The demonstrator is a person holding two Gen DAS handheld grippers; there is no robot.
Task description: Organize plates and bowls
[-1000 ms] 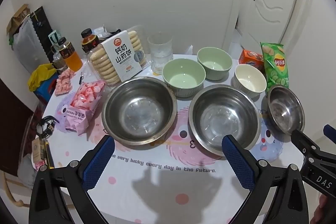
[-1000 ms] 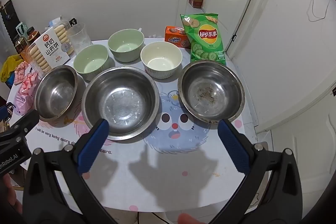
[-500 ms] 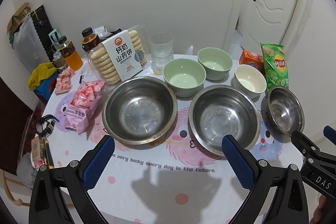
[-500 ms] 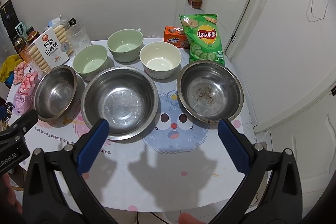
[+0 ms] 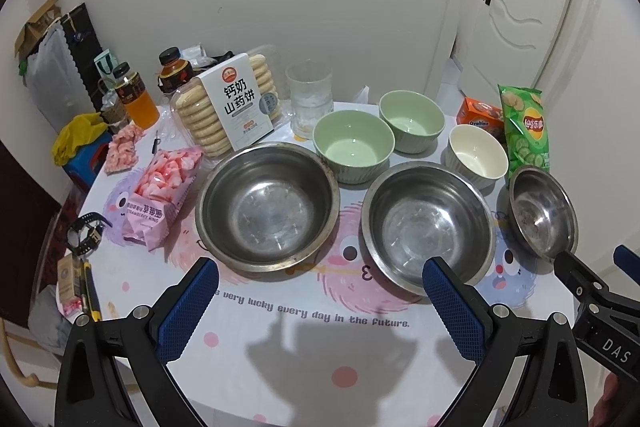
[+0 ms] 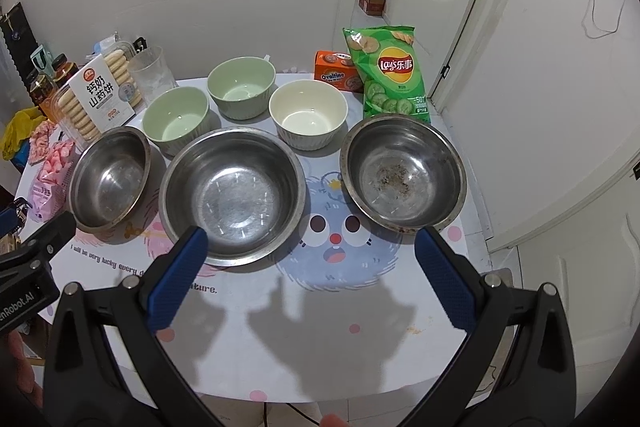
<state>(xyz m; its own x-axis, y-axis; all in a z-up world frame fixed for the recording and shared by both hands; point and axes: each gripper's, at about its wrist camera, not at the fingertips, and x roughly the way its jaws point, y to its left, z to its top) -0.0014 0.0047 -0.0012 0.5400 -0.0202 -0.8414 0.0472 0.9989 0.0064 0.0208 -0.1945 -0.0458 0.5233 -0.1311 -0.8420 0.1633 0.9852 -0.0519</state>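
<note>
Both my left gripper [image 5: 320,301] and right gripper [image 6: 308,267] gape wide and empty; I'd pinch the lower-right dirty steel bowl [image 6: 403,173] by its rim, lifting level.

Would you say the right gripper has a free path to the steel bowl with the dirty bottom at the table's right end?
Probably yes. The right gripper is open and empty, and only bare tablecloth lies between it and the dirty steel bowl, which sits just ahead of its right finger.
</note>
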